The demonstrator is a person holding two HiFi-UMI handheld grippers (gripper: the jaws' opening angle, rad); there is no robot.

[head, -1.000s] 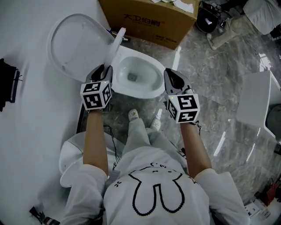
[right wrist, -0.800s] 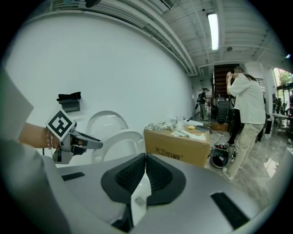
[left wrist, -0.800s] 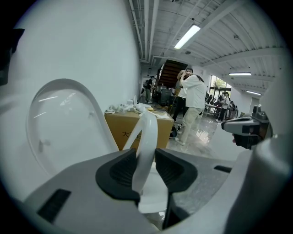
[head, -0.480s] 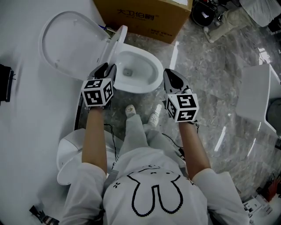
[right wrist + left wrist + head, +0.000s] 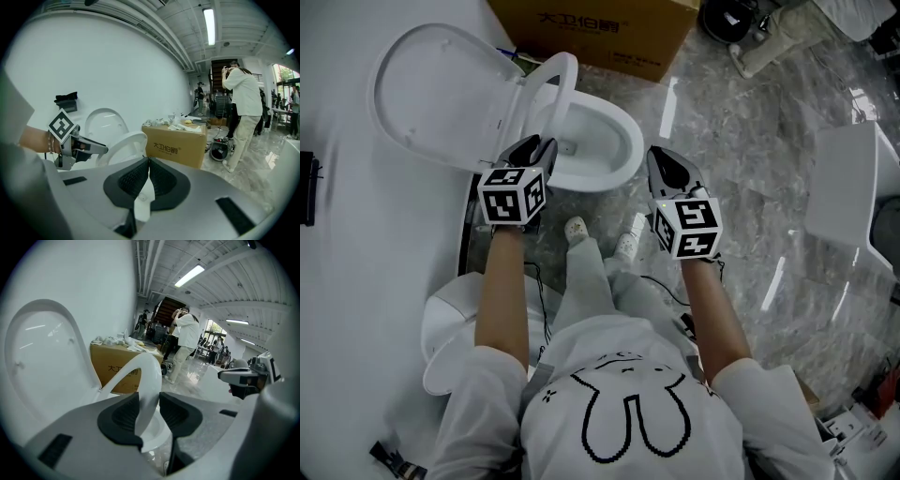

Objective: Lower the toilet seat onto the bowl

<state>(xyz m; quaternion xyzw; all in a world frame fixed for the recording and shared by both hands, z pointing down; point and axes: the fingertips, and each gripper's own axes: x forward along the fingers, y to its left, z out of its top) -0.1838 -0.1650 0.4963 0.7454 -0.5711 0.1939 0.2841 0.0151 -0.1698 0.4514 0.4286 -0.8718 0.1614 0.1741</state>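
Toilet seat [image 5: 143, 376] — white, glossy, half-raised — passes between the pads of the left gripper [image 5: 149, 405], which clamp its rim. Bowl [image 5: 614, 141] lies just ahead and below; lid [image 5: 431, 94] stands ahead-left. Right gripper [image 5: 148, 165] is closed and empty. Cardboard box [image 5: 176, 143] ahead reads "大卫伯爵". Open marble floor [image 5: 750, 159] lies right of the right gripper.

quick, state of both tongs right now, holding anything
left tongs: closed on the rim of the toilet seat.
right tongs: closed, holding nothing.
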